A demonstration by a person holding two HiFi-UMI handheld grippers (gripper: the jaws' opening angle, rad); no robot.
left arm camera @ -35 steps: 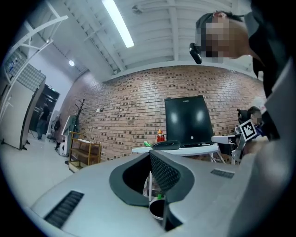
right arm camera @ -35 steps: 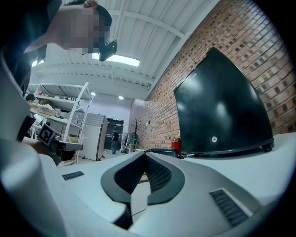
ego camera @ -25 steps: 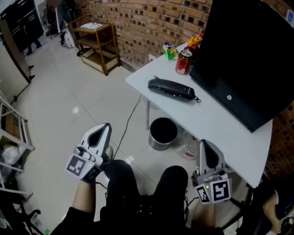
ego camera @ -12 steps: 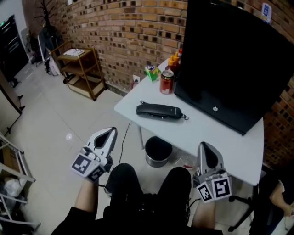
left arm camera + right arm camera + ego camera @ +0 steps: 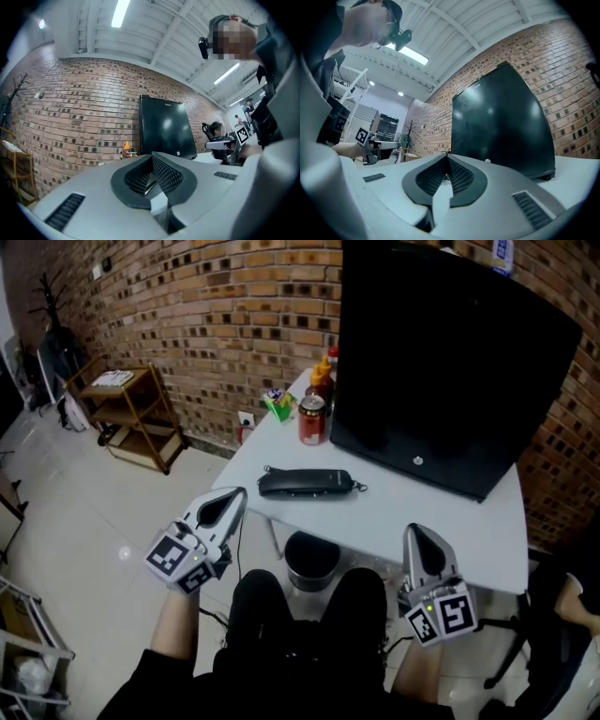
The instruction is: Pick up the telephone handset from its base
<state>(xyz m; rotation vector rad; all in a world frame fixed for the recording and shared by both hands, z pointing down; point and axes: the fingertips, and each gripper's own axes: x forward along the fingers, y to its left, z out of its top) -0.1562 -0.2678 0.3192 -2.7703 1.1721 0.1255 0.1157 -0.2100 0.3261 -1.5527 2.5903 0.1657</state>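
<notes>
Black telephone [image 5: 302,483], handset seated on its base, lies flat near the front left edge of a white table [image 5: 431,521]. Behind it stand a large dark monitor [image 5: 441,362] and a red can [image 5: 311,420]. Seen from above, a seated person holds 2 grippers. In the last second the left gripper [image 5: 227,504] has come up and in, so its tip now sits just off the table edge, near the telephone's left end. The right gripper [image 5: 422,542] has barely shifted, low by the front edge. Both pairs of jaws are closed on nothing. The approach looks under way; the jaws must part before any grasp.
</notes>
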